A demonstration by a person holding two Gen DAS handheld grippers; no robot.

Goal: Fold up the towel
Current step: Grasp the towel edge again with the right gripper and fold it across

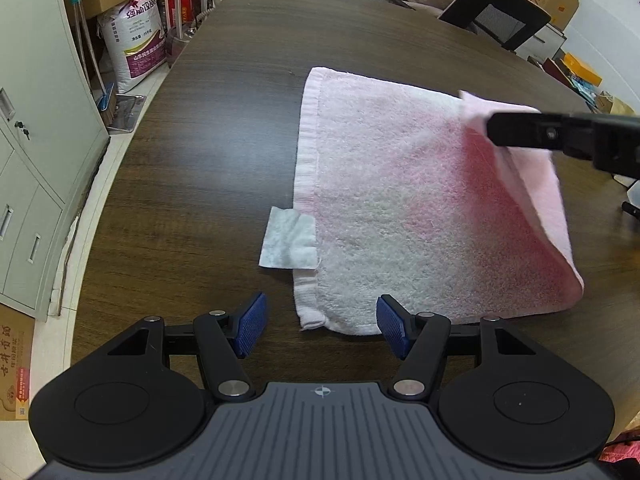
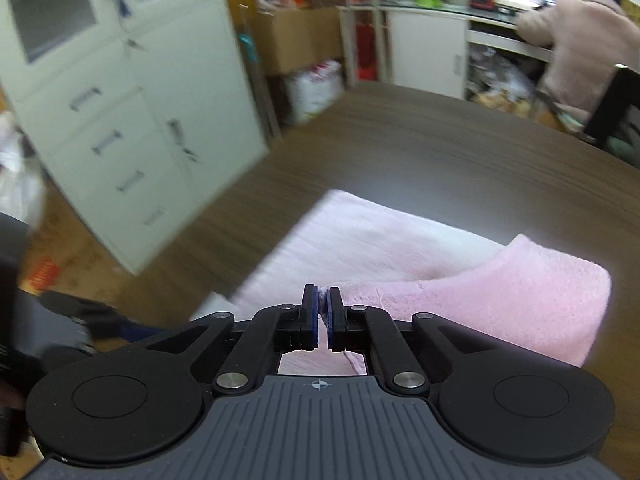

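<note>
A pink towel lies on the dark wooden table, with a white label at its left edge. My left gripper is open and empty just above the towel's near left corner. My right gripper is shut on the towel's right edge and holds it lifted and curled over the flat part. The right gripper also shows in the left wrist view, pinching the raised corner.
White cabinets stand left of the table, with sacks and boxes behind. A black chair stands at the far side. A person in pink sits at a desk beyond the table.
</note>
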